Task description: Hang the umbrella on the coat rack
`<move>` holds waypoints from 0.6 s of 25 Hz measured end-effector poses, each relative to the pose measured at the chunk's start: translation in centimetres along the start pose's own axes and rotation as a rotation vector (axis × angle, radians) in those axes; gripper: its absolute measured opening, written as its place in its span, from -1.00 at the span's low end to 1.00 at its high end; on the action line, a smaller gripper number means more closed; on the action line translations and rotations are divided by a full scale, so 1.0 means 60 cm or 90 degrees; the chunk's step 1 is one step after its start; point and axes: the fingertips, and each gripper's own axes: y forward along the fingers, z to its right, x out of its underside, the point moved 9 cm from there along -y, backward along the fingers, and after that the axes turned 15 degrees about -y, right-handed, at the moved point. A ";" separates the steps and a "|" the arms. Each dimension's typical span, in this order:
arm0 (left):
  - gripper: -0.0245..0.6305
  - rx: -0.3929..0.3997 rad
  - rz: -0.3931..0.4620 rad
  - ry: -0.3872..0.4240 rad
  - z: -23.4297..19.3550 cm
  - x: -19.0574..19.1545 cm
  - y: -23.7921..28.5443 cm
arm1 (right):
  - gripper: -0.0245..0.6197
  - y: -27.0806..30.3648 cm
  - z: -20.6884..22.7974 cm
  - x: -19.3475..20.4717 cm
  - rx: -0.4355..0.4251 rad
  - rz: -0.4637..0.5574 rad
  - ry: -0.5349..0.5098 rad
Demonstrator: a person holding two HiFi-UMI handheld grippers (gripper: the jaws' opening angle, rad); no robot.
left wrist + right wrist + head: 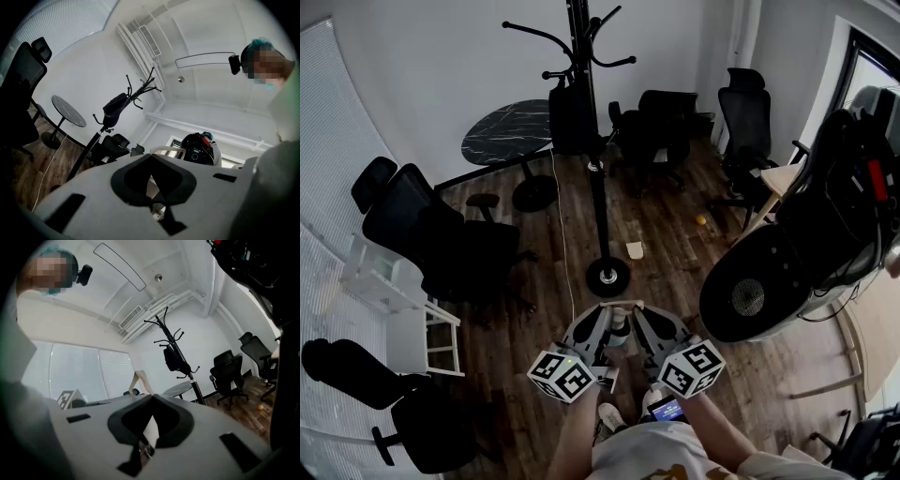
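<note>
The black coat rack (596, 187) stands straight ahead on a round base (607, 277); it also shows as the coat rack (89, 150) and coat rack (194, 383) in the gripper views. A black bag-like bundle (572, 117) hangs from it, and I cannot tell whether it is the umbrella. My left gripper (607, 311) and right gripper (639, 311) are side by side low in front of me, tilted upward. A beige curved handle (620, 304) spans both tips. The jaws of each look shut on it, with beige showing in each gap (167, 149) (137, 379).
A round dark marble table (506, 131) stands behind the rack. Black office chairs (441, 239) (661, 127) flank it. A white shelf unit (389, 281) is at the left and a big black round device (759, 291) at the right. A white cord (562, 234) trails down to the wooden floor.
</note>
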 end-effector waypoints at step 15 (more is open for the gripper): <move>-0.87 -0.036 0.019 -0.020 -0.007 0.029 0.035 | -0.89 0.002 0.053 0.004 -0.040 -0.004 0.006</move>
